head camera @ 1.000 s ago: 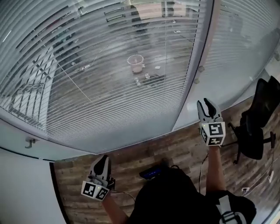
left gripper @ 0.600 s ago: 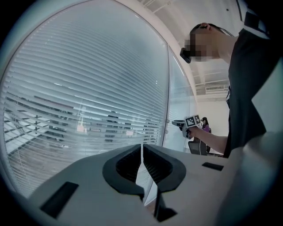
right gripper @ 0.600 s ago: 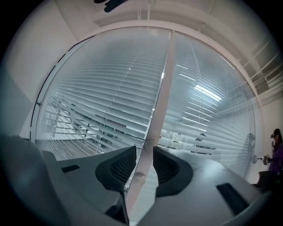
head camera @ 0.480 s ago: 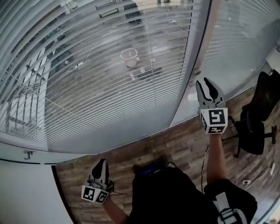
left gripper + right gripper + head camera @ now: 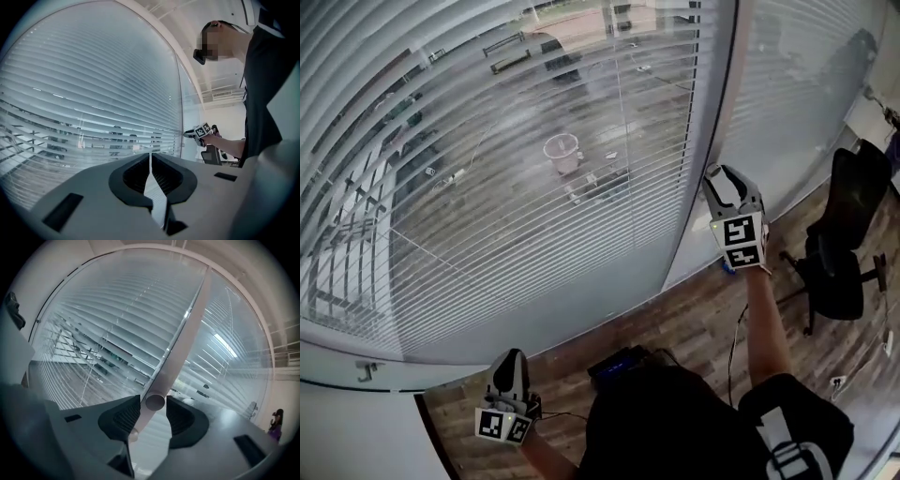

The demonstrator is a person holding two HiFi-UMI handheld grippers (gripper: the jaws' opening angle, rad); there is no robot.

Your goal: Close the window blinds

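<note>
— Well, any print to read?

— Only the black-and-white square patterns on the marker cube [image 5: 741, 234] of your right claw [image 5: 733, 176] and on the one at your left claw [image 5: 512, 358].

— Where are the blinds?

— The blinds [image 5: 534, 187] hang lowered over the pane left of the window post [image 5: 707, 122], slats tilted so that the ground outside shows through them. A second set hangs right of the post.

— And the right claw?

— You hold it just beside the post, jaws spread. They have just been opening, and a pale round-ended wand [image 5: 155, 402] stands between them with the pads off it.

— The left?

— Well left of the post and low, near your body, pointed at the blinds; its jaws are pressed together with nothing in them.

— What has changed over the last second?

— Your right claw has drawn closer to the post and sits higher against it; a second ago it hung below and to the right. Your left claw has slid toward the bottom edge of the head view. The black chair [image 5: 848, 234] stays right of the post, on the wood floor [image 5: 694, 319].
</note>
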